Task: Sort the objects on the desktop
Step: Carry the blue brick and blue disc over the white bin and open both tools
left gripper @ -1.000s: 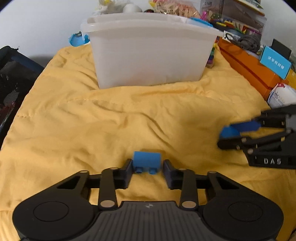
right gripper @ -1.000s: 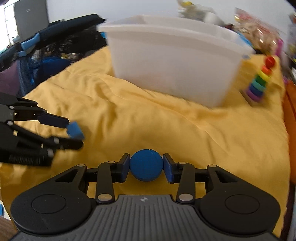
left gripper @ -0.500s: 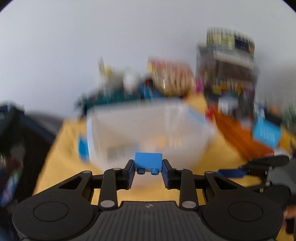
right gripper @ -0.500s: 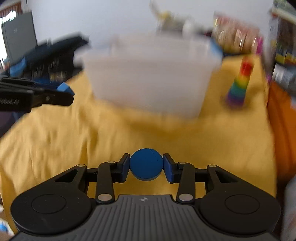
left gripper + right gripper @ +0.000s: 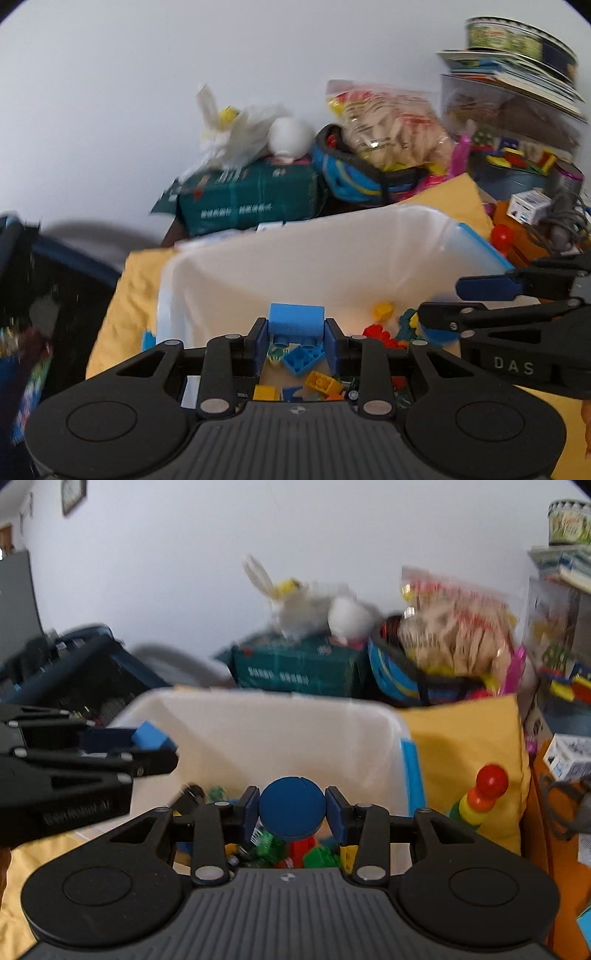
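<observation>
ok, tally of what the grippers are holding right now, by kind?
Blue brick: 1, in the left gripper, above the bin.
Blue disc: 1, in the right gripper, also above the bin.
Total: 2 held.

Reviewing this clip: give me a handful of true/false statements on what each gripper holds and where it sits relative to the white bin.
1. The left gripper grips a blue brick. True.
2. The right gripper has open, empty jaws. False: it is shut on a round blue piece.
3. Both grippers are above the white bin. True.
4. The bin is empty. False: coloured bricks lie inside.
5. A ring stacker toy stands inside the bin. False: it stands outside, beside it.
</observation>
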### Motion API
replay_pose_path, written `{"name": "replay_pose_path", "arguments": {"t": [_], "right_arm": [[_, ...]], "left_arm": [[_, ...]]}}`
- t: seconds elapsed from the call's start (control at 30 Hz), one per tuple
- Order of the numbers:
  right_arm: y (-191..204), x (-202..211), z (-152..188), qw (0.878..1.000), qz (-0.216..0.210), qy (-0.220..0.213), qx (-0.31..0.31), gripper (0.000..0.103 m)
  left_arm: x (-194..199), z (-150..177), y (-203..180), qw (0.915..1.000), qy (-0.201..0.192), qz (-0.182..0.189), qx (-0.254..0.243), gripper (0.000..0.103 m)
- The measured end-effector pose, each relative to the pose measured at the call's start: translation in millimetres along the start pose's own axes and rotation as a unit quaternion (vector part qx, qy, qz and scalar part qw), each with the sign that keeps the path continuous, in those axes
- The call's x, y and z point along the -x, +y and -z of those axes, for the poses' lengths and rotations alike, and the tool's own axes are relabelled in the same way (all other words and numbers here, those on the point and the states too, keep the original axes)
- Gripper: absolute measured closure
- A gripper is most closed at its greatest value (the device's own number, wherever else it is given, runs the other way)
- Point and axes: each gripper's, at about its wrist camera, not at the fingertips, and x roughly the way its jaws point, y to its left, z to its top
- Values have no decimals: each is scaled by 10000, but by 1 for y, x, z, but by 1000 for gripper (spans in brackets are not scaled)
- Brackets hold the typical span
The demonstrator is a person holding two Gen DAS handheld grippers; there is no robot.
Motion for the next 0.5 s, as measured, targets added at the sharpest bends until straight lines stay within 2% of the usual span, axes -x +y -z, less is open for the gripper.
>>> {"name": "replay_pose_path", "arguments": {"t": [0.03, 0.1, 0.13, 0.2, 0.27, 0.33, 0.37, 0.4, 0.43, 0.47, 0.5], "right_arm": [[0, -1, 0, 10000, 4, 44, -13, 58], [0, 3, -1, 10000, 6, 84, 42, 51], [1, 7, -3, 9999, 3, 83, 130, 46], [2, 14, -7, 9996, 53, 70, 283, 46], [1, 20, -13, 9994, 73, 47, 327, 42], [-1, 28, -18, 9994, 103, -29, 336, 36], [-1, 33, -20, 9992, 114, -86, 360, 33], [0, 37, -21, 9991, 110, -131, 385, 33], [-1, 41, -22, 9990, 104, -168, 404, 33], [-1, 43, -23, 9989, 101, -168, 417, 32], [-1, 43, -24, 9989, 105, -143, 431, 32]], "left_arm": [[2, -1, 2, 9999, -25, -8, 97, 61], [10, -2, 3, 9998, -131, -144, 82, 33], [16, -5, 1, 9992, -200, -343, 2, 30], [26, -11, -1, 9981, -358, -479, -148, 29], [44, -18, -3, 9981, -484, -322, -194, 29], [69, -22, -7, 9958, -805, -333, -268, 29], [83, -24, -10, 9934, -1000, -477, -296, 23], [91, -24, -13, 9909, -1146, -635, -310, 11], [98, -26, -17, 9876, -1280, -848, -315, 5], [101, -27, -20, 9850, -1345, -1024, -335, 1], [100, -30, -21, 9854, -1309, -1020, -376, 1]]}}
